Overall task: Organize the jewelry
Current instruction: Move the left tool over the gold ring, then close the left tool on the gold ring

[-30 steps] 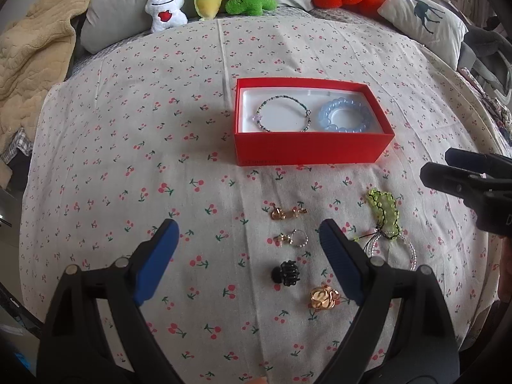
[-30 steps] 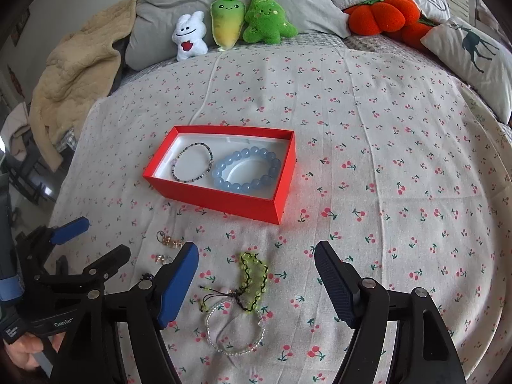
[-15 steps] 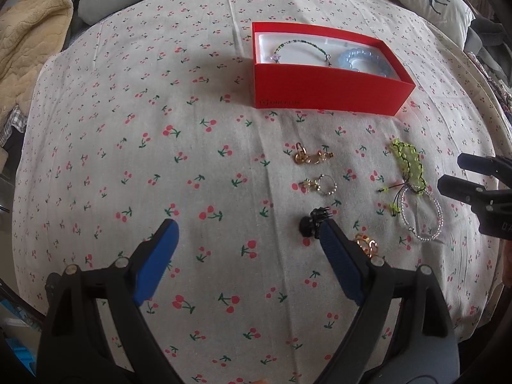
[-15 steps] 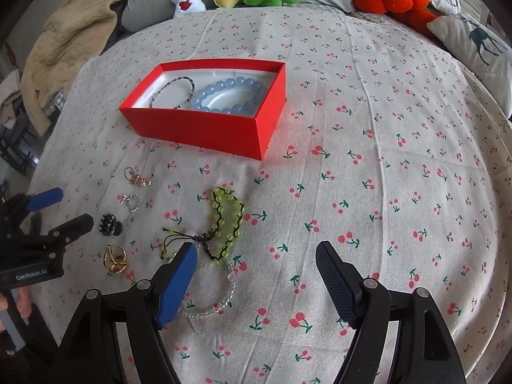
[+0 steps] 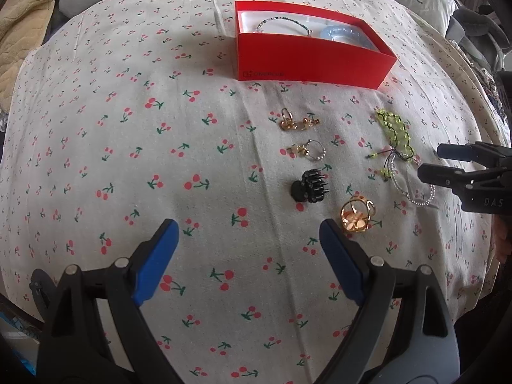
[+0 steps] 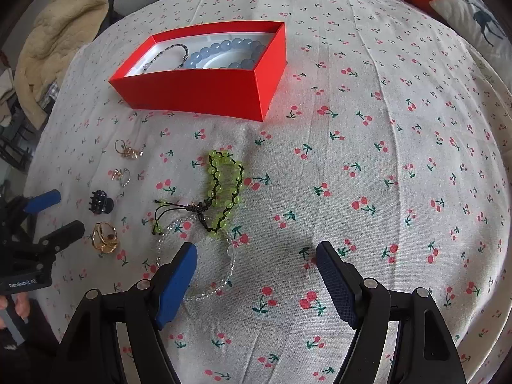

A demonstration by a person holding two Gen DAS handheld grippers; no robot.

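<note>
Two bracelets already lie in the red box [image 6: 204,89]: a thin beaded bracelet [image 6: 166,56] and a blue bead bracelet [image 6: 224,54]. Left on the cherry-print bedspread [image 6: 384,160], from left to right: the left gripper [image 5: 248,243], wide and empty, near a gold ring [image 5: 356,216]; earrings [image 5: 299,123]; a black hair claw [image 5: 310,185]; a green bracelet [image 6: 224,185]; a clear bead bracelet [image 6: 211,288], beside the right gripper [image 6: 256,262], also wide and empty.

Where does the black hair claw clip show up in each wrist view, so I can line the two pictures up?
Left wrist view: the black claw clip lies right of centre on the cherry-print cloth, just beyond the gold ring.
Right wrist view: the clip sits at the left, above the gold ring.
Shared landmark: the red box, farther back in both views.
</note>
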